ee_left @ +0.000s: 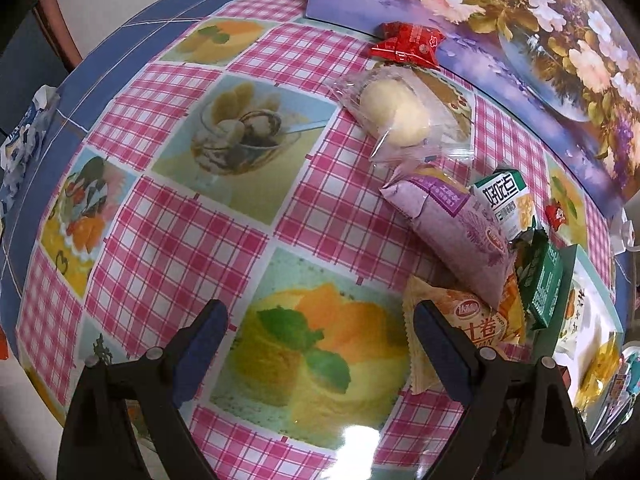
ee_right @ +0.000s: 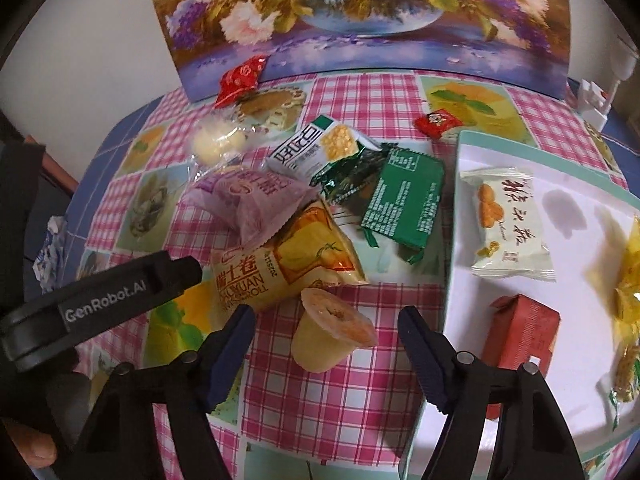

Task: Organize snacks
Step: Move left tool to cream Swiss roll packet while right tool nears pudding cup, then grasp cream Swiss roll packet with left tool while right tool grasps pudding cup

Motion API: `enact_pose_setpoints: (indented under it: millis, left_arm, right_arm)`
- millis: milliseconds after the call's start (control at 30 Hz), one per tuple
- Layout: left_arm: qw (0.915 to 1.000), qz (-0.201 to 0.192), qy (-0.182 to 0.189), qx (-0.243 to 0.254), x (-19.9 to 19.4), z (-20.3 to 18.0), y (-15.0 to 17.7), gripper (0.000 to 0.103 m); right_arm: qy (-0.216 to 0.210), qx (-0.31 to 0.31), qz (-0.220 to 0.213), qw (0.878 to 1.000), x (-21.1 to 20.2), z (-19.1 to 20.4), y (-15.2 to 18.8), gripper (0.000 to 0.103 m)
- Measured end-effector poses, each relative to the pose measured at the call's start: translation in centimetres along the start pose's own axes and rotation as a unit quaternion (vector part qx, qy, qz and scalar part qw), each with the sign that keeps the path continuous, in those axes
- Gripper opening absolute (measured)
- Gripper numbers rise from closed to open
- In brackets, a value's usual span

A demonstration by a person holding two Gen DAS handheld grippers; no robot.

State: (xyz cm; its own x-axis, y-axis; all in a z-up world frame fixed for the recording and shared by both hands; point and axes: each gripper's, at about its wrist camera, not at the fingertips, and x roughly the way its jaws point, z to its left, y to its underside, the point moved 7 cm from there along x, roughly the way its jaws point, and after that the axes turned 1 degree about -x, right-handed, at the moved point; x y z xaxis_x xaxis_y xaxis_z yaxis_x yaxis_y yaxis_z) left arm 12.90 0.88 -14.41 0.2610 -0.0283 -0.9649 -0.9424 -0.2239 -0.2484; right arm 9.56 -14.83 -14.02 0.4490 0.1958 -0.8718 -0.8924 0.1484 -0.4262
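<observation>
My right gripper (ee_right: 326, 314) is open around a yellow jelly cup (ee_right: 324, 344) lying on its side on the checked tablecloth; a gap shows on both sides of the cup. Just beyond it lies a pile of snacks: a yellow roll packet (ee_right: 288, 264), a purple packet (ee_right: 248, 196), a dark green packet (ee_right: 404, 200) and a white-green box (ee_right: 312, 148). My left gripper (ee_left: 320, 312) hangs open over the bare cloth, its right finger (ee_left: 440, 344) over the edge of the yellow roll packet (ee_left: 472, 320). A clear-wrapped bun (ee_left: 396, 114) and a red packet (ee_left: 408, 42) lie farther back.
A white tray (ee_right: 580, 208) at the right holds a white packet (ee_right: 508, 224), a red-brown box (ee_right: 520, 332) and yellow wrappers (ee_right: 628, 292). A flower painting (ee_right: 360, 20) stands along the back. A small red candy (ee_right: 438, 122) lies near it. Crumpled blue-white paper (ee_right: 50, 256) sits at the left table edge.
</observation>
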Motion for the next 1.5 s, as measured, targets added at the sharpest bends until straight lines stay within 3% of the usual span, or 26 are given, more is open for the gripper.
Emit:
enact_pose_setpoints:
  millis: [367, 600, 833, 1500]
  left_arm:
    - [0.9999, 0.003, -0.009, 0.005, 0.3, 0.0, 0.1, 0.094]
    - [0.9998, 0.002, -0.010, 0.014, 0.4, -1.0, 0.0, 0.094]
    - [0.9997, -0.001, -0.006, 0.022, 0.2, -1.5, 0.1, 0.094]
    - [0.9958, -0.010, 0.086, 0.029, 1.0, -6.1, -0.3, 0.094]
  right_arm:
    - [0.038, -0.074, 0.022, 0.996, 2.1, 0.7, 1.3, 0.074]
    - [0.060, -0.095, 0.016, 0.994, 2.2, 0.6, 1.3, 0.052]
    - [0.055, -0.093, 0.015, 0.994, 1.9, 0.2, 1.2, 0.052]
    - [0.046, -0.034, -0.038, 0.998, -2.3, -2.3, -0.8, 0.052]
